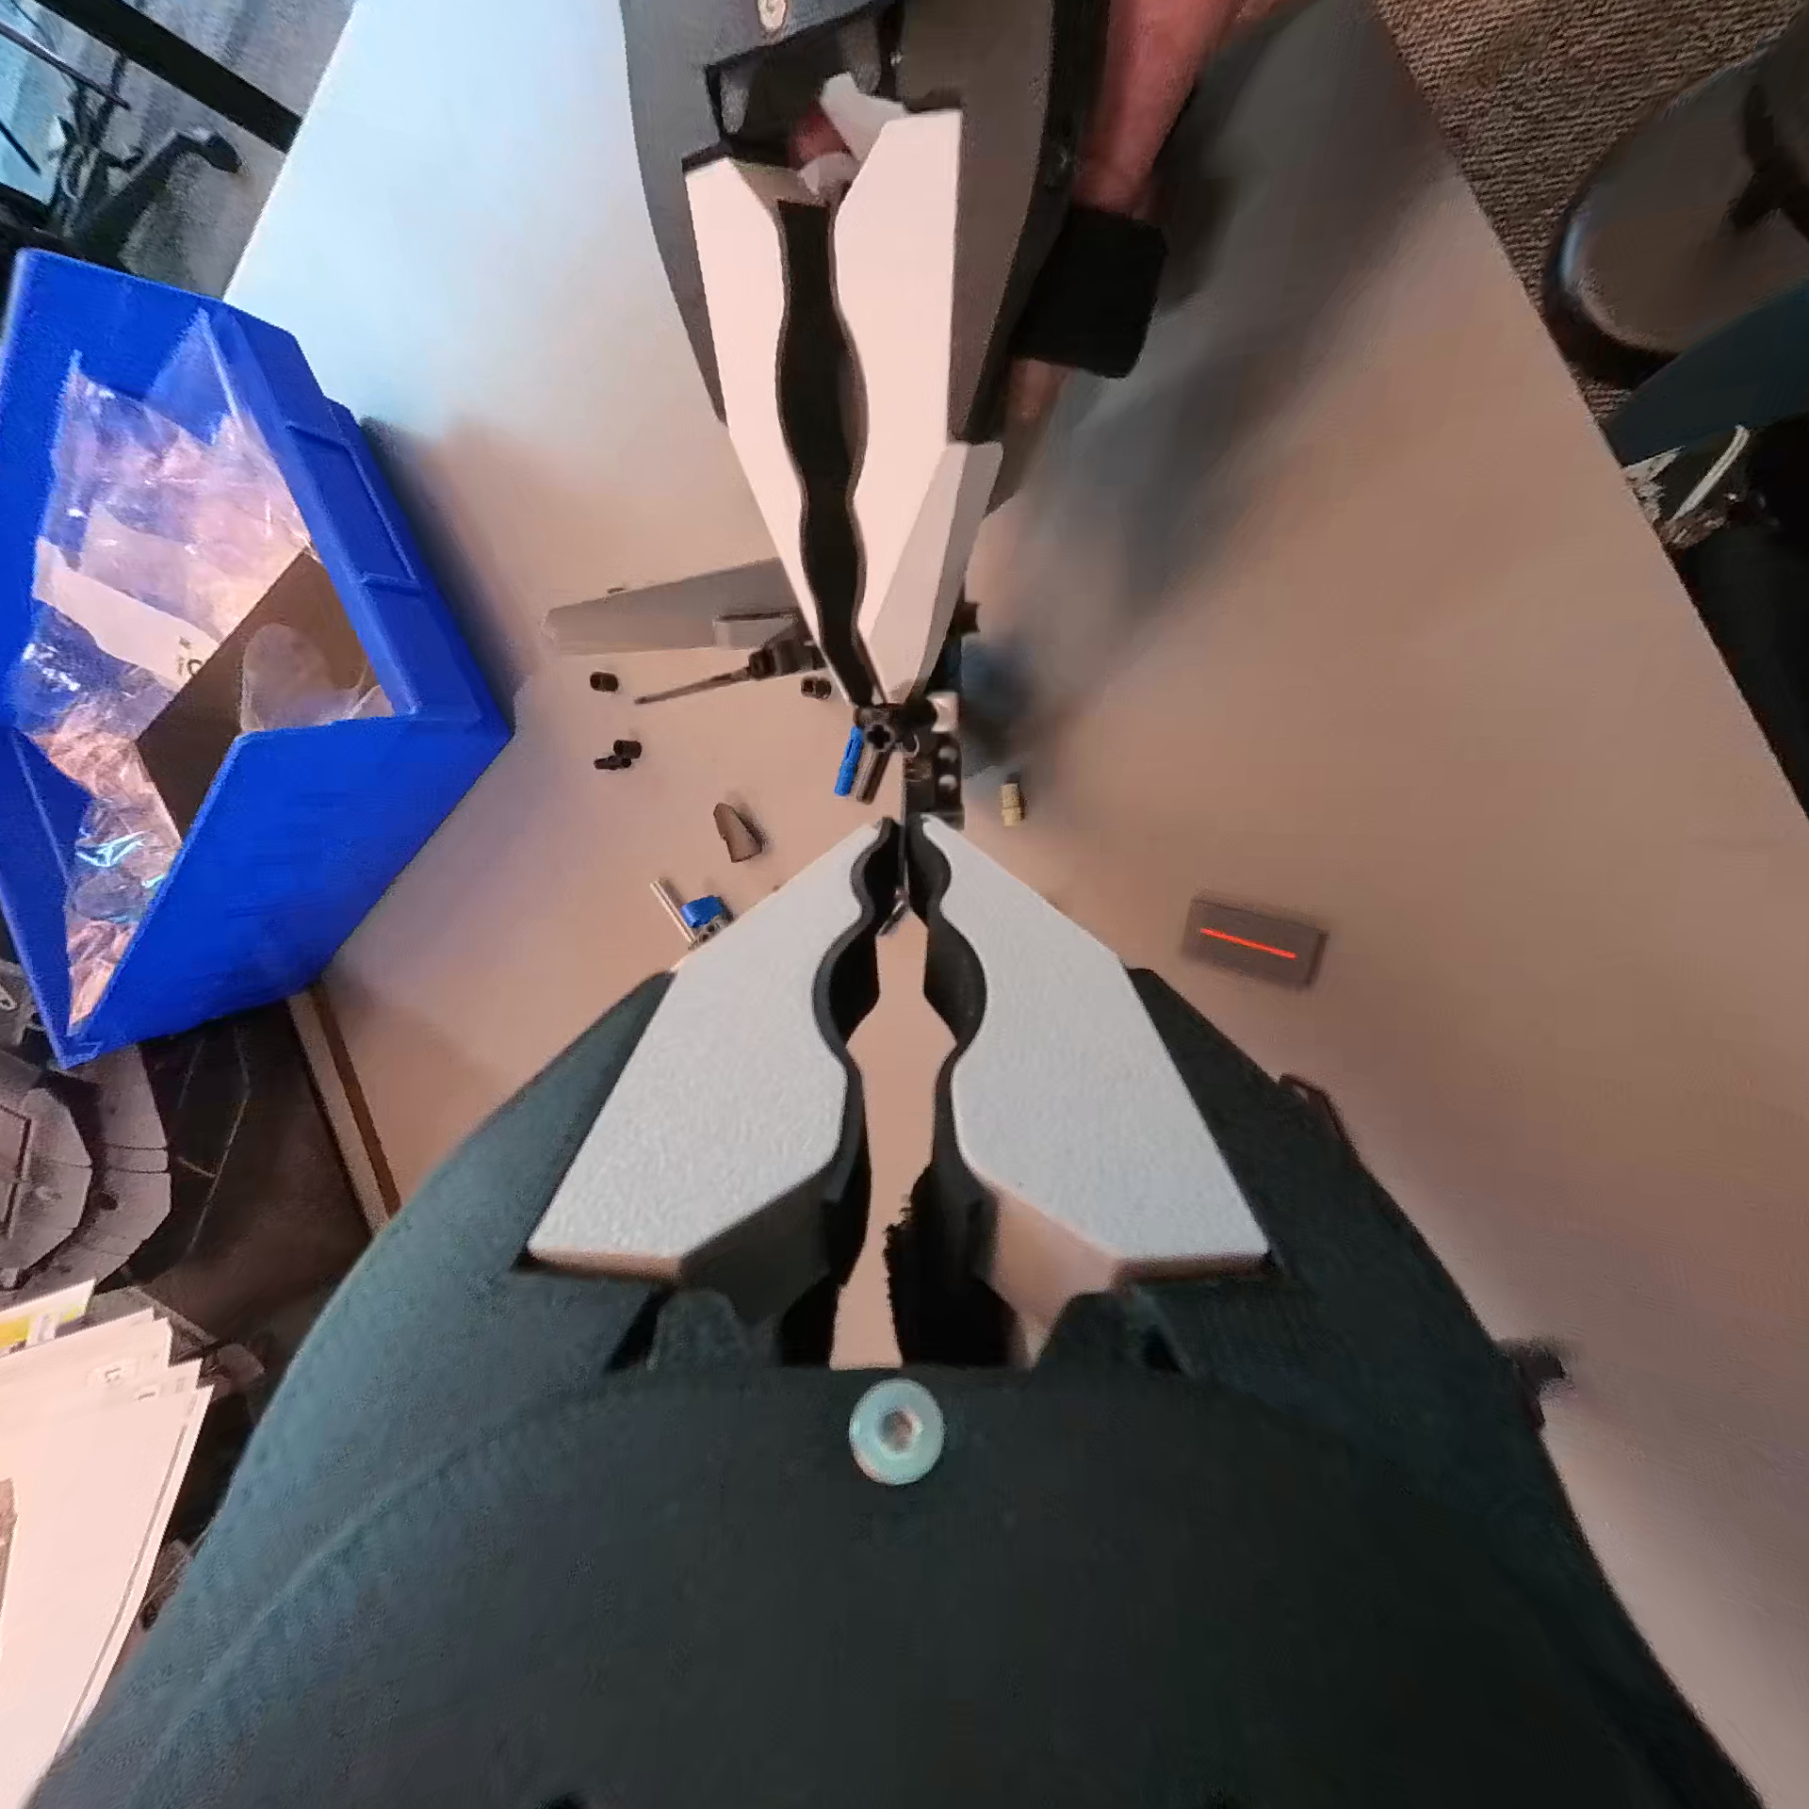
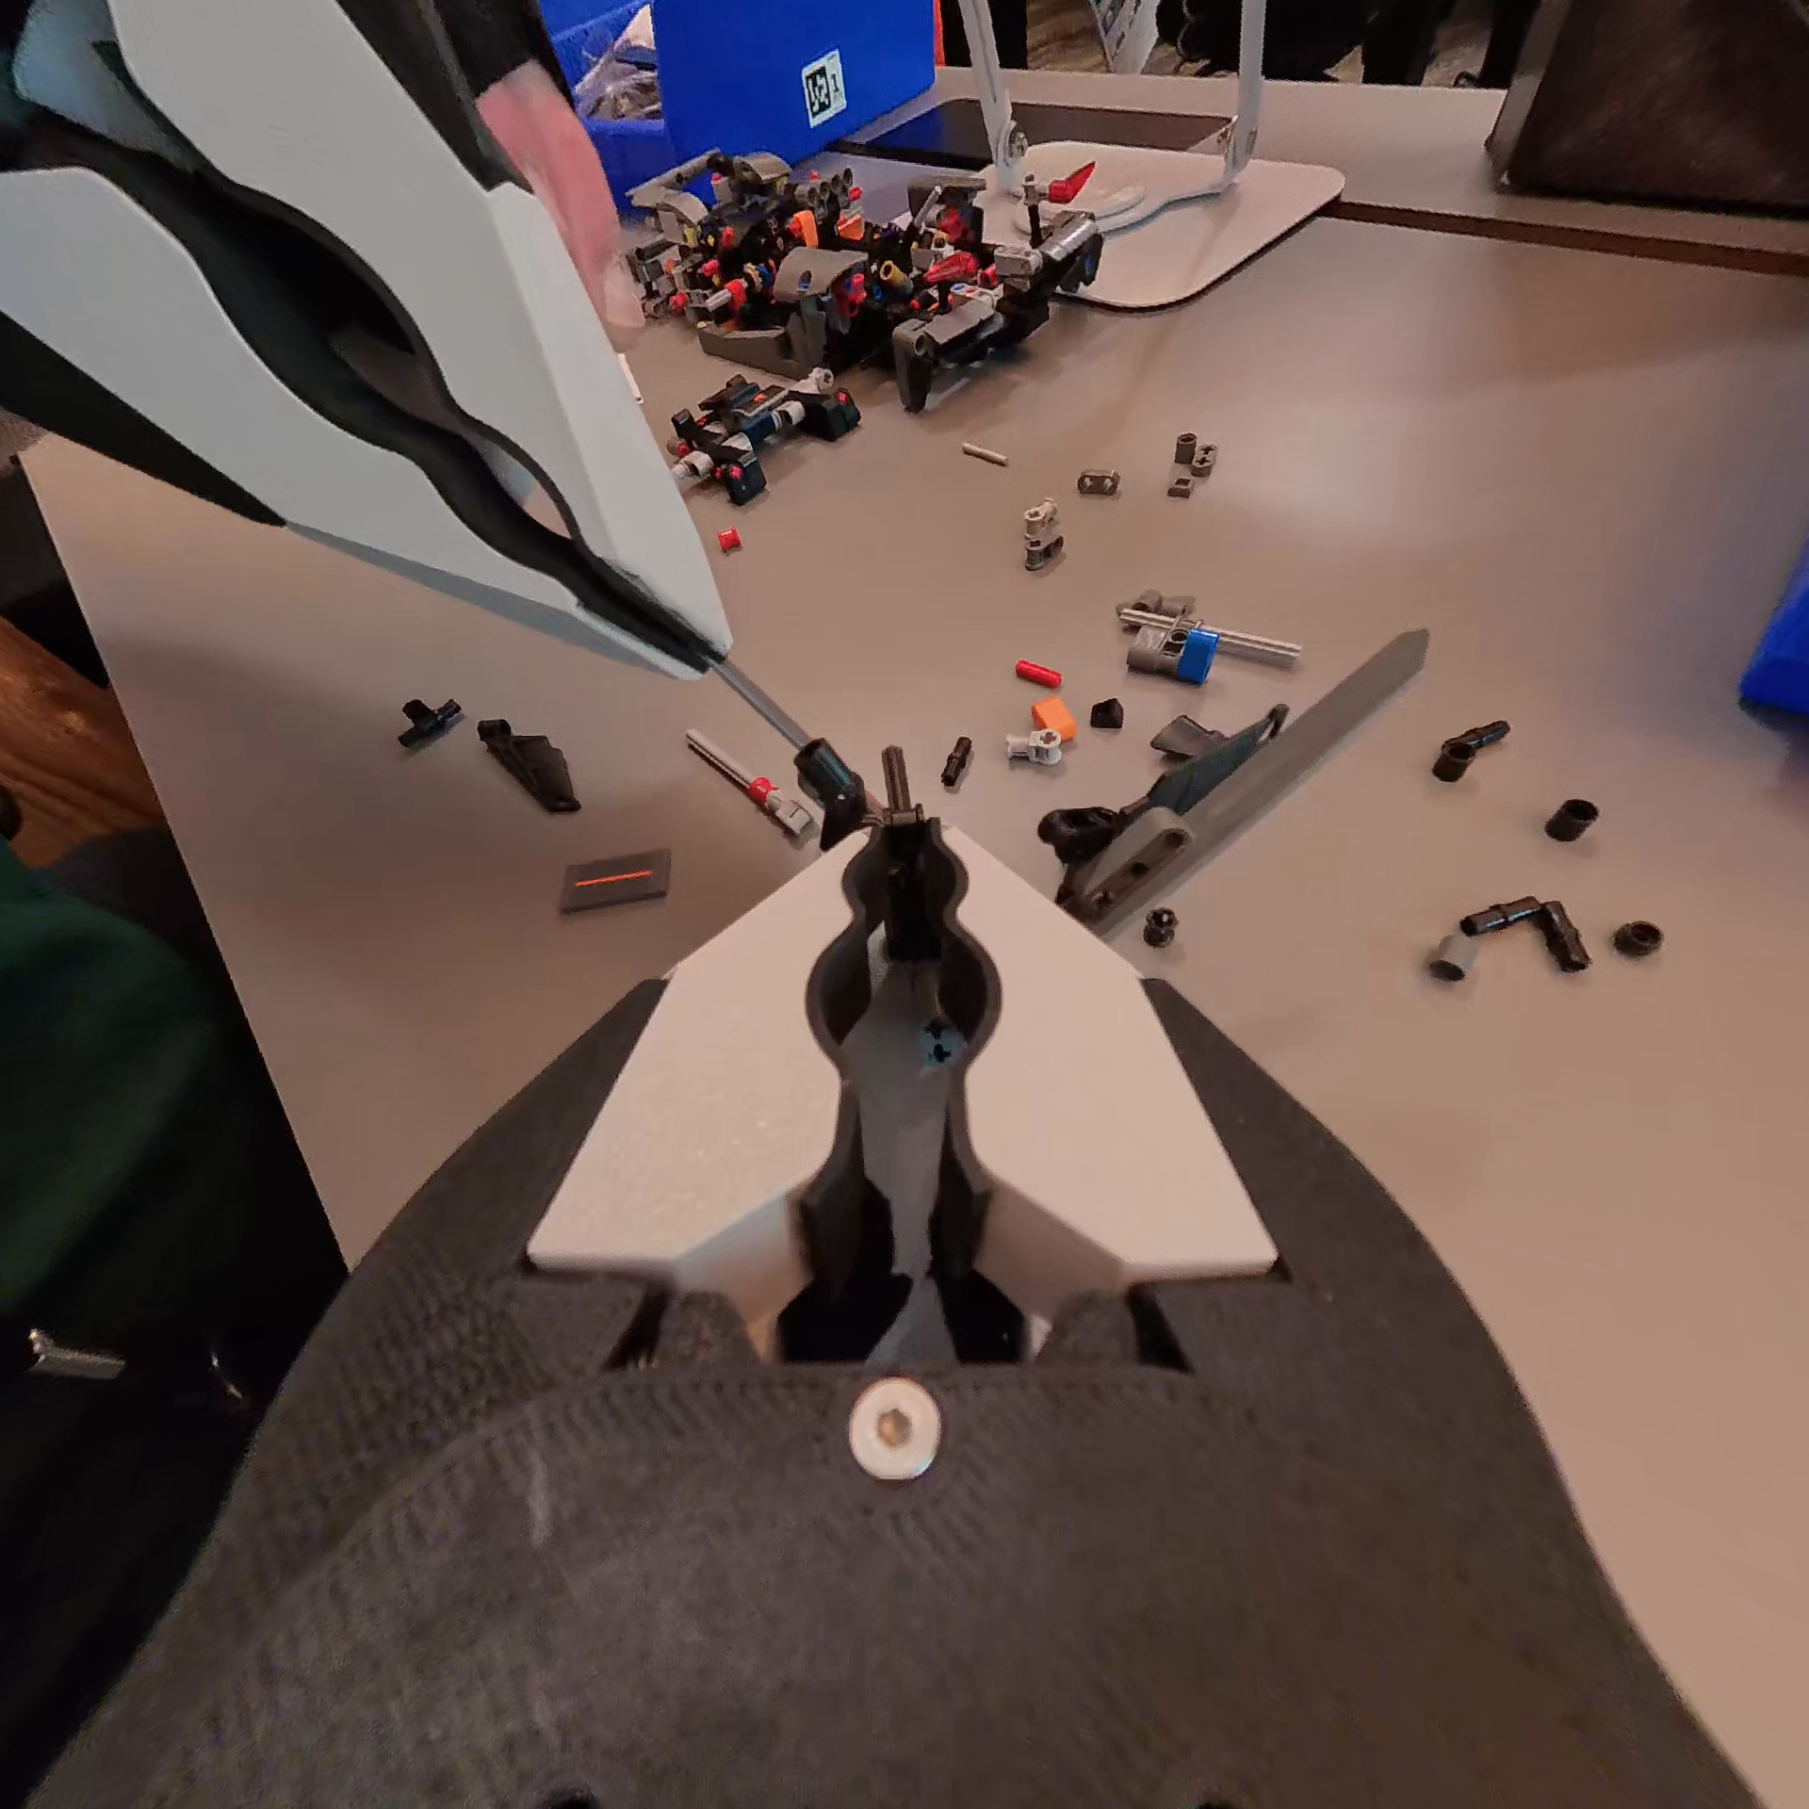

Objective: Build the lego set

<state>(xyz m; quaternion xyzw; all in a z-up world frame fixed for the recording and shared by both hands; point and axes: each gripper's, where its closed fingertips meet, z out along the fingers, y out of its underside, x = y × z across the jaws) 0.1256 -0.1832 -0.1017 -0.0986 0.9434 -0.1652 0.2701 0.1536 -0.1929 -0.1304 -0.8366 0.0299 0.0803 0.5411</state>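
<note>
Pinching a thin dark axle [image 2: 759,707] in my left gripper [image 2: 707,654], I hold its black-capped end against the small black lego assembly [image 2: 905,861] clamped in my right gripper [image 2: 905,832], both above the grey table [image 2: 1370,1126] near its near-left edge. Around them lie scattered pieces: 1 dark tile with an orange line [image 2: 617,879], 1 orange block [image 2: 1055,718], 2 small red pins. Farther off sits 1 half-built lego model [image 2: 861,264], with 1 smaller sub-build [image 2: 759,426] just nearer. 1 blue bin [image 1: 196,626] holding clear bags stands at the left; another blue bin [image 2: 793,69] at the far side bears a square coded sticker.
</note>
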